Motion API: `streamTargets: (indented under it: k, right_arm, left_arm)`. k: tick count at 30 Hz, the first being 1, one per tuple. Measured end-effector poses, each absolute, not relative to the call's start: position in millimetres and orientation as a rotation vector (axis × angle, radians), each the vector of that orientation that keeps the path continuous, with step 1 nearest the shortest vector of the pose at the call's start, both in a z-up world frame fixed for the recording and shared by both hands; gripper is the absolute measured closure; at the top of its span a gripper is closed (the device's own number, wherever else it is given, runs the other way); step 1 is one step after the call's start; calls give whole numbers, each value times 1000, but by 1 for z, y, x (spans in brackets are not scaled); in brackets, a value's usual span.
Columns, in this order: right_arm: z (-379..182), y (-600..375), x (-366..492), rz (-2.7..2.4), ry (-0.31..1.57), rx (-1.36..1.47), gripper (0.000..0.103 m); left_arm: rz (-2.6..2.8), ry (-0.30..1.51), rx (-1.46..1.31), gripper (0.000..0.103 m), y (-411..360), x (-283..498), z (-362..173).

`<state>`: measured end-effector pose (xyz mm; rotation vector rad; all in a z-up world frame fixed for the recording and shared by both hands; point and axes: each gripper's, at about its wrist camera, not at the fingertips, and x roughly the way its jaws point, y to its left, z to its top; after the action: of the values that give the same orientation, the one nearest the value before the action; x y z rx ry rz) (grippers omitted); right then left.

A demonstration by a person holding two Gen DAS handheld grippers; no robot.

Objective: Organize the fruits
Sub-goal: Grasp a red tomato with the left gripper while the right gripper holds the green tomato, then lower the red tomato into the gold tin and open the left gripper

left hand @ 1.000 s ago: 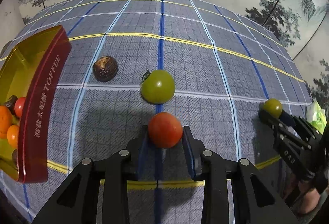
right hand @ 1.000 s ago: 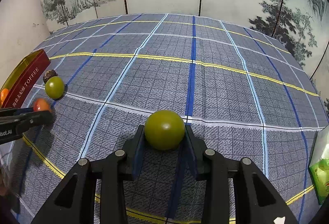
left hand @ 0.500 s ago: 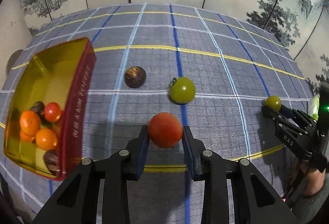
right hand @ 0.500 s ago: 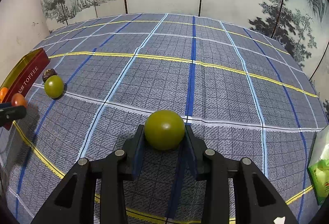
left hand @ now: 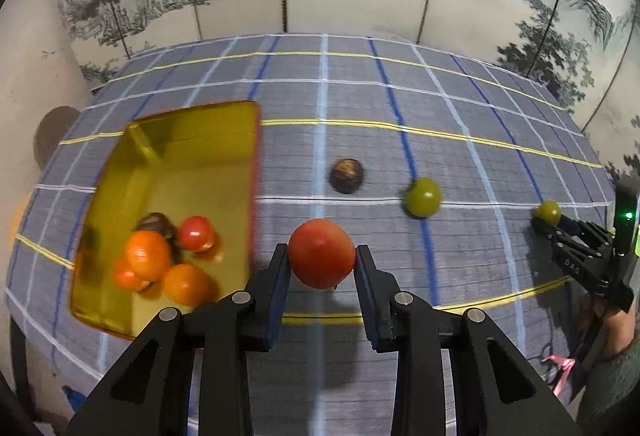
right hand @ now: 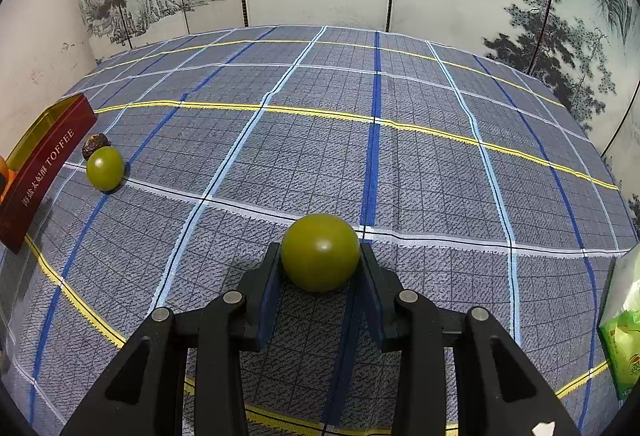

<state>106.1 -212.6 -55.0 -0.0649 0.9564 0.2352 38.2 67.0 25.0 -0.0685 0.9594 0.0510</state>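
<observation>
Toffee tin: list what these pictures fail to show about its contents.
- Left wrist view: fruits in the toffee tin are motion-blurred; the dark fruit sits half behind the oranges.
- Right wrist view: the tin's red wall and the frame edge hide all but an orange sliver.

Left gripper [left hand: 322, 260], clamped on tomato [left hand: 321, 253], has risen and swung left; tin [left hand: 176, 172] interior now nearer, beside tomato.
</observation>
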Motion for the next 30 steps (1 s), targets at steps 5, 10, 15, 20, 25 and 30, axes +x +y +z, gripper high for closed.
streamTargets:
  k: [5, 10, 15, 20, 25, 30]
  right_arm:
    - [-55, -213, 106, 235, 956, -65, 69]
    - [-55, -213, 106, 235, 956, -65, 69]
    - [-55, -212, 106, 235, 956, -65, 69]
    - [-55, -212, 106, 235, 956, -65, 69]
    - [-55, -212, 106, 235, 956, -66, 69]
    - [-55, -212, 106, 235, 956, -66, 69]
  left_arm:
    - [107, 960, -74, 70, 100, 32, 28]
    - [148, 968, -102, 70, 131, 27, 27]
    - [188, 969, -118, 70, 159, 22, 28]
    - [229, 972, -140, 70, 187, 18, 28]
    - [230, 997, -155, 70, 201, 14, 22]
    - [206, 1029, -121, 70, 196, 11, 9]
